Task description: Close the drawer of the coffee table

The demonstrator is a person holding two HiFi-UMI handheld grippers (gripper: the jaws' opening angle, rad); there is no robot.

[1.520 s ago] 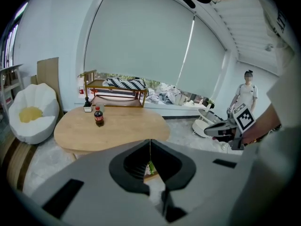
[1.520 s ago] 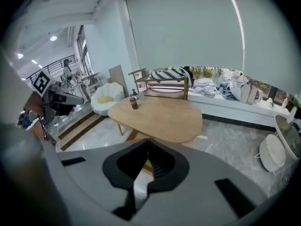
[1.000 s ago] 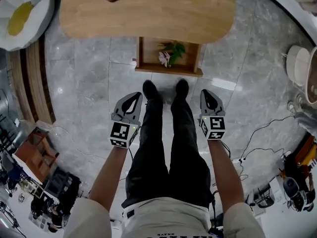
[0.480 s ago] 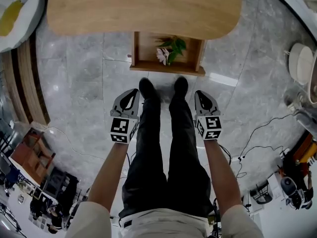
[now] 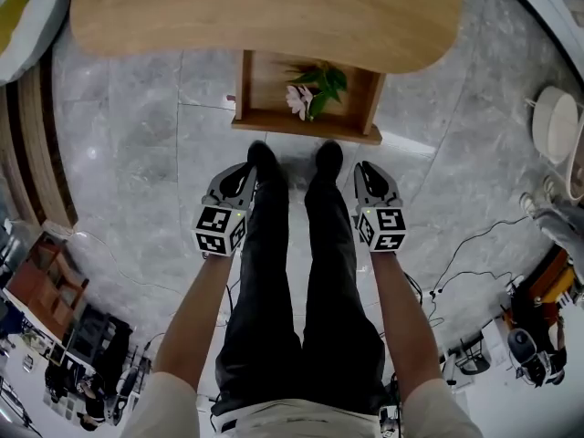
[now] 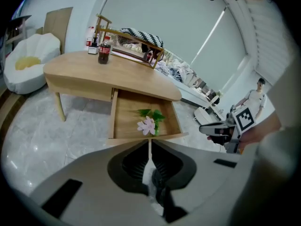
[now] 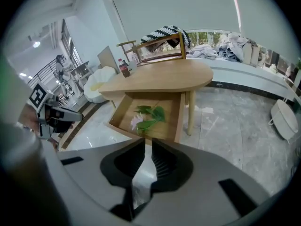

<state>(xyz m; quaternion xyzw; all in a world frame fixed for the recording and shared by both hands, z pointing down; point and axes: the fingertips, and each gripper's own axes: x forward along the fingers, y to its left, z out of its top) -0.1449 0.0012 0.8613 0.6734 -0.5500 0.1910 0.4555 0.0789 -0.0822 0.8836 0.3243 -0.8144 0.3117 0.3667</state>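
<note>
The drawer (image 5: 272, 85) of the wooden desk (image 5: 265, 16) is seen pulled well out from under the desktop. The task is therefore judged to be at its very start: nothing has been pushed in, and the whole closing stroke is left to be done. A pink flower (image 5: 298, 102) with green leaves is seen lying inside the drawer, near its middle, and as far as can be told it lies low enough not to catch on the desktop's edge. The drawer's front panel (image 5: 306, 127) is faced by both tools but touched by neither. A strip of grey marble floor (image 5: 137, 126) and the person's dark shoes (image 5: 265, 161) are seen between the tools and the panel. The left tool (image 5: 245, 173) is held beside the left leg with its jaws pressed together, and nothing is caught between them. The right tool (image 5: 370, 173) is held beside the right leg. Its jaws have just been opening and are now parted by a narrow gap, through which only the floor is seen, so nothing is gripped. A cola bottle (image 6: 104, 51) is seen standing on the far part of the desktop, well apart from the drawer, and is not concerned in the task. What is left is judged as follows: a tool is to be brought against the front panel, and the drawer is to be pushed straight back until the panel sits flush under the desktop. An even push is thought advisable, so that the drawer is not skewed on its runners.
</note>
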